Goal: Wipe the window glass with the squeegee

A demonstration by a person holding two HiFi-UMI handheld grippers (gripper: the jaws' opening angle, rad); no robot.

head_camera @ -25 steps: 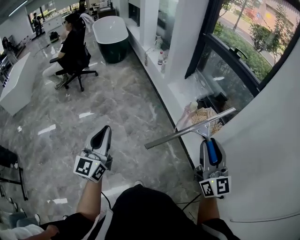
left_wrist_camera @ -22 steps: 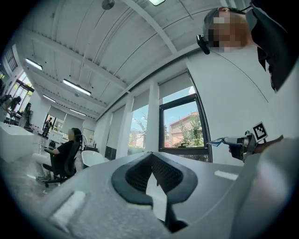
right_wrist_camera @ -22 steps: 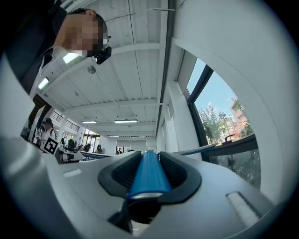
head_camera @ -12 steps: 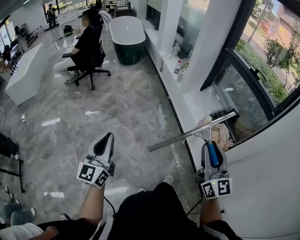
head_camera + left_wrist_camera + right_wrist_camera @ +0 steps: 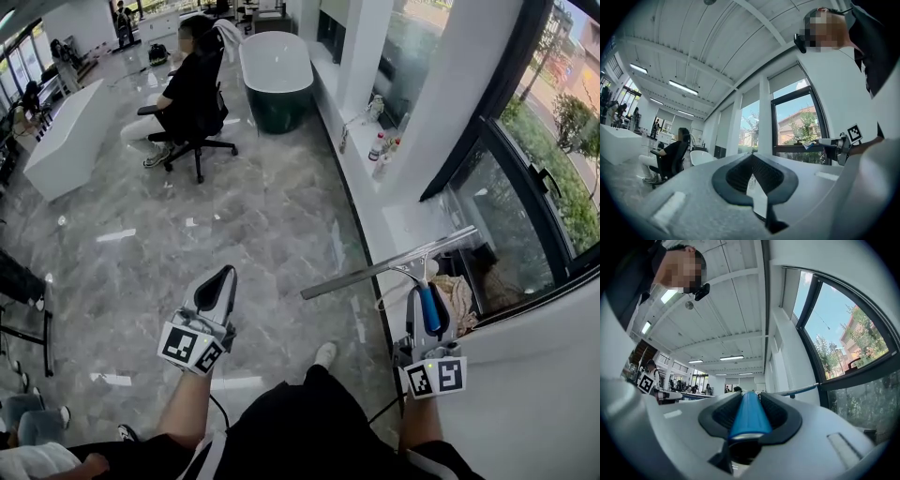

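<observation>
Firmly in right gripper (image 5: pixel 427 307), squeegee (image 5: pixel 375 269)

Grey marble floor (image 5: pixel 253 216), white pillars (image 5: pixel 450 103), dark-framed windows (image 5: pixel 506 216).

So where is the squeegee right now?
Head view, right side: the squeegee is held by its blue handle in the right gripper, blade near the window.

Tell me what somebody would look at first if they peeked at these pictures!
Probably the long squeegee, gripped in the right tool and held up near the big dark-framed window on the right. The left tool is shut on nothing above the shiny marble floor. Farther back, a person in black sits on an office chair beside a bathtub.
</observation>
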